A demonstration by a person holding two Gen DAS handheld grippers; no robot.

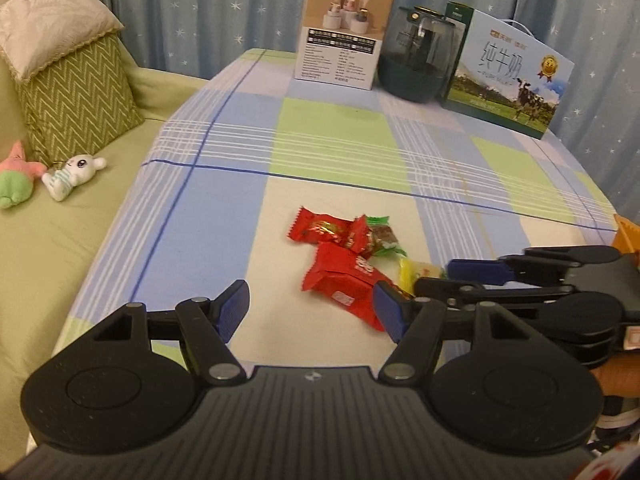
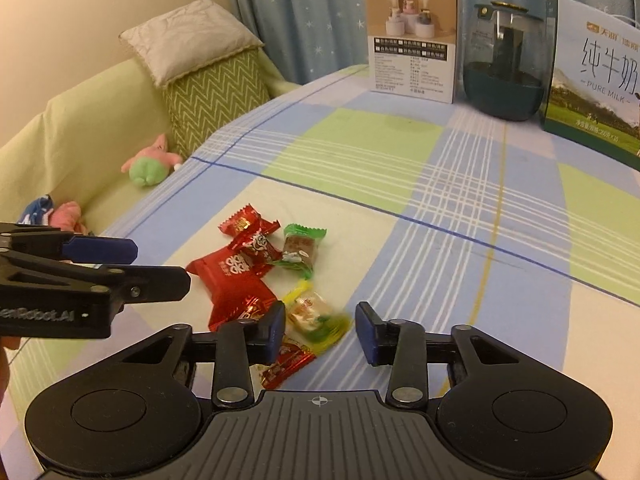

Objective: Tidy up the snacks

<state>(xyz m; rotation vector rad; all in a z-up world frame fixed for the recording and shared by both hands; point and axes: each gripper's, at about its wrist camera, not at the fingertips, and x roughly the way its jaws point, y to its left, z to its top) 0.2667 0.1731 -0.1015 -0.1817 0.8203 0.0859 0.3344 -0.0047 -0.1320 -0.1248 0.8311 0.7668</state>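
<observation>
From the left wrist, the left claw (image 1: 310,308) is spread wide over the checked bench (image 1: 340,140), a pile of snacks (image 1: 348,256) just ahead; the right claw (image 1: 452,276) reaches in beside them. A milk carton (image 1: 508,76) stands at the back. From the right wrist, the right claw (image 2: 320,332) gapes over a yellow candy (image 2: 316,314); the carton (image 2: 600,80) reads "PURE MILK", the left claw (image 2: 132,264) bears "Robot.AI". Starry curtains (image 2: 312,12) hang behind.

Both fisheye views sit low over the checked blue-and-green tablecloth (image 1: 340,140), facing 12 o'clock toward the star-print curtain (image 2: 312,20). Both share the close pile of wrapped red and green snacks (image 1: 348,256); each catches the other gripper's black fingers at its side edge.
</observation>
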